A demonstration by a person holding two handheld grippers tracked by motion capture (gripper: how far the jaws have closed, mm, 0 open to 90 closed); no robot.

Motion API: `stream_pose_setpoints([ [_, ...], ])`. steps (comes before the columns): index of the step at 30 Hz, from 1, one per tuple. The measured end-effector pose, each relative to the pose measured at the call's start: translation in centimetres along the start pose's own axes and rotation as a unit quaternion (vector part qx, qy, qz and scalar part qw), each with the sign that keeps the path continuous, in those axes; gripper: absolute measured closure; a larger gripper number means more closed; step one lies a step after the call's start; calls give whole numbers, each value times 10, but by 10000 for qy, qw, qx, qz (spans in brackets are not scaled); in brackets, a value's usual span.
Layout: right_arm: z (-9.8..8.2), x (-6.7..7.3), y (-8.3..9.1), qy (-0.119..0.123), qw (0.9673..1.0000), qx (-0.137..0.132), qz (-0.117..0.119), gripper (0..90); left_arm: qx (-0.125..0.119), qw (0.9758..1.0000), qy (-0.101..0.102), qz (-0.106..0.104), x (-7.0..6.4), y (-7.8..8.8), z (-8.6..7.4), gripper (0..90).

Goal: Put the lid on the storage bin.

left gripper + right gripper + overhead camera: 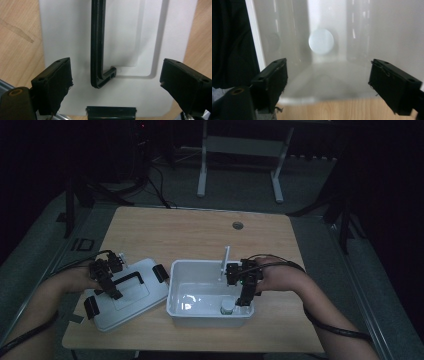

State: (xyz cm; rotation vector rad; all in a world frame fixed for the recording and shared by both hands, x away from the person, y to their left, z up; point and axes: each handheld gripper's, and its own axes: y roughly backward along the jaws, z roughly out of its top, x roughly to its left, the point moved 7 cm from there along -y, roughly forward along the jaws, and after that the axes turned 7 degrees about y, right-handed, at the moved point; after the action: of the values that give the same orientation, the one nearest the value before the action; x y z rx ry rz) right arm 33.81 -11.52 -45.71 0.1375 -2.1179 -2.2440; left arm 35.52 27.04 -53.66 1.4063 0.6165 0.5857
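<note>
The wooden surface [200, 232] takes up the middle of the high view, with dark floor around it. On it, right of centre and toward the lower edge, stands a white bin [197, 270], open at the top. To its left, in the lower left part of the frame, a white lid [150, 295] lies flat and slightly turned, with black clips at its ends and a black handle [131, 277] across its top.

The right tool [243, 301] hangs over the right end of the bin, pointing down into it. In the right gripper view its jaws stand wide apart with nothing between the pads; no pad touches anything. Below them, in the upper middle of that view, a small bottle with a white cap [321, 41] stands upright on the bin floor near a corner, well clear of both jaws. In the high view the same bottle [227, 307] sits at the lower right of the bin, just beside the tip of the right tool.

The left tool [114, 292] hovers over the lid. In the left gripper view its jaws are also spread wide and grip nothing; the bent end of the handle [101, 77] lies between them, nearer the left jaw, touching neither. One black clip [111, 111] shows at the bottom edge.
</note>
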Motion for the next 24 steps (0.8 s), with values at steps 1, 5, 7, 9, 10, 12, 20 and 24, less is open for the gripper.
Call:
stream_pose_setpoints([
  [1, -4, -1, 3, -47, 10000, -47, -52, 142, 2, 10000, 17, -9, 0, 0, 0, 105],
  [5, -24, -3, 11, -127, 9996, -99, -224, 146, -53, 10000, 3, 51, 1, 0, 0, 117],
  [7, -34, -3, 14, -210, 9994, -129, -260, 146, -60, 10000, 4, 76, 2, 0, 1, 136],
  [9, -45, -3, 18, -321, 9989, -178, -294, 147, -50, 10000, 10, 52, 3, -1, 0, 136],
  [10, -50, -3, 18, -352, 9987, -175, -313, 147, -49, 9999, 17, 91, 3, -2, 1, 137],
  [12, -59, -3, 20, -399, 9984, -197, -360, 147, -57, 10000, 11, 51, 3, -2, 1, 142],
  [20, -92, -3, 14, -734, 9961, -257, -419, 149, -87, 10000, 17, 21, 3, -1, 3, 142],
  [24, -105, -3, 0, -851, 9956, -200, -347, 152, -156, 9999, 41, -45, 3, 0, 3, 142],
])
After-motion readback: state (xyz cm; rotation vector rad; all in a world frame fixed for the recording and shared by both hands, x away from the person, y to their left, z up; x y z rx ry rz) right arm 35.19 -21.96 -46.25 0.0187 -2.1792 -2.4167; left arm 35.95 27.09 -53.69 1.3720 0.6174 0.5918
